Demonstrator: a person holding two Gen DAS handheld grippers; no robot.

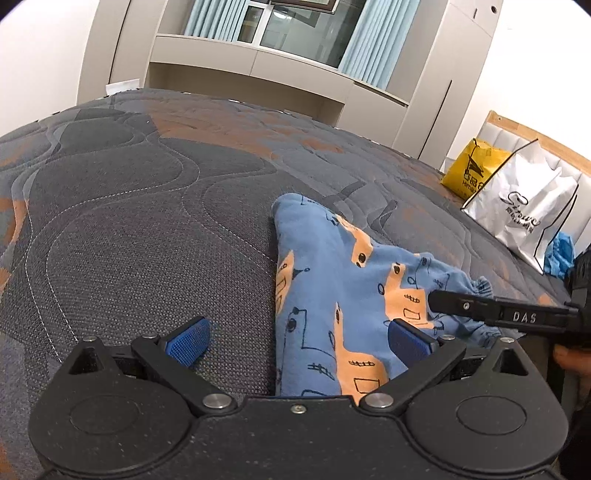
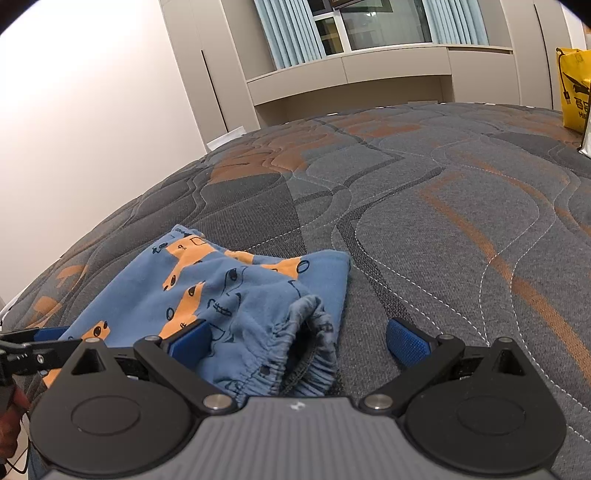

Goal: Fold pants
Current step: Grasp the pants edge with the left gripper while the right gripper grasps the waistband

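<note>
The left claw (image 1: 299,341) stands wide, holding nothing. Its left pad (image 1: 188,341) hangs over bare mattress (image 1: 129,229); its right pad (image 1: 410,345) is over the pants (image 1: 332,280), and the folded edge of the cloth runs up between the two pads. The right claw (image 2: 297,343) is wide too, and empty. Its left pad (image 2: 190,339) sits over the blue cloth and its right pad (image 2: 408,343) over the quilted mattress (image 2: 461,229), with the gathered elastic waistband (image 2: 310,354) lying between them, close under the camera.

The pants are blue with orange and black prints. They lie folded on the mattress, near its close edge. In the right wrist view the waistband end is bunched and open, and the rest spreads away to the left. In the left wrist view the right claw's finger (image 1: 498,314) reaches in from the right above the waistband; whether it touches the cloth cannot be told.

Further off on the bed stand a white bag (image 1: 524,214) and a yellow bag (image 1: 472,170), just beside each other against the headboard (image 1: 517,129). Beyond the bed are beige cabinets (image 1: 258,62) and a window (image 2: 384,26) with pale blue curtains (image 2: 288,33).
</note>
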